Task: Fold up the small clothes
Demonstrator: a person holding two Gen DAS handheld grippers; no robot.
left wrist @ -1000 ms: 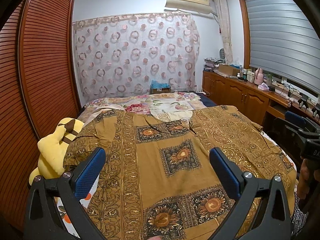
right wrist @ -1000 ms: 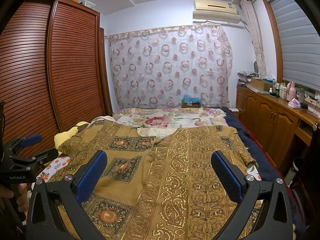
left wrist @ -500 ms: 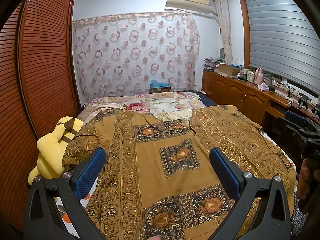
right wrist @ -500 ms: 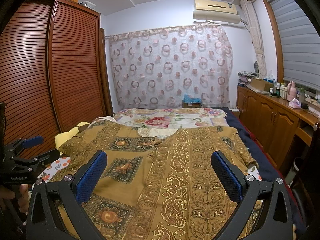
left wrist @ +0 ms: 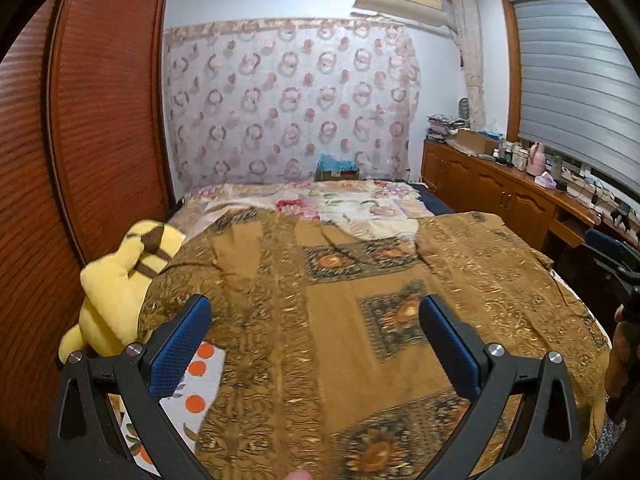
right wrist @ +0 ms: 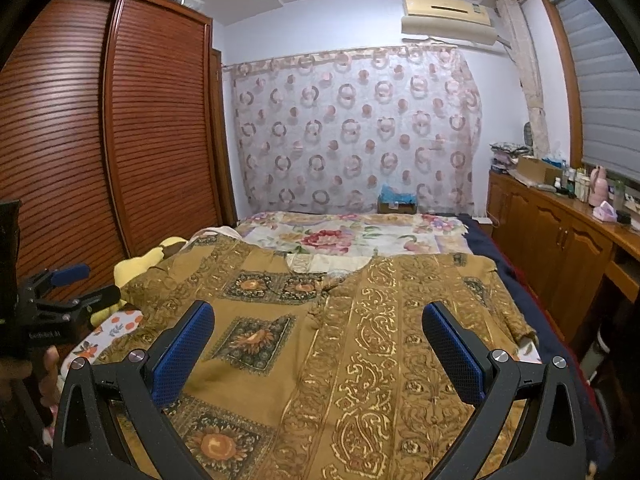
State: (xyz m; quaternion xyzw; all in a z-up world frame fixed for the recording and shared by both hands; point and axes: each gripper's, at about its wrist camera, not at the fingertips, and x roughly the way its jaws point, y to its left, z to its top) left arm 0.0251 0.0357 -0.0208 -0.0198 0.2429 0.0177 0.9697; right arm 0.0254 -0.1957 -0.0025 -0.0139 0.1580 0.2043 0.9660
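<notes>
A: Where is the shirt (left wrist: 360,320) from the two grippers?

B: Spread flat on the bed (right wrist: 360,236), front up, straight ahead of and below both. Its collar is at the far end, toward the curtain (right wrist: 352,132), and the hem is nearest the cameras, so its long axis runs away from us.

A: And the fingers?

B: The left gripper (left wrist: 316,344) has its fingers wide apart with nothing between them but air. The right gripper (right wrist: 318,348) is the same: spread and empty. Neither touches the cloth, as far as I can tell.

A: Which side goes to which hand?

B: The left gripper hangs over the shirt's left half, near the sleeve that lies against the yellow plush toy (left wrist: 116,280). The right one is over the half with the gold scrollwork, whose sleeve drapes toward the bed's right edge. Each sleeve is nearer its own hand.

A: So the first fold?

B: Probably sleeves inward across that long axis, each hand taking its own side.
</notes>
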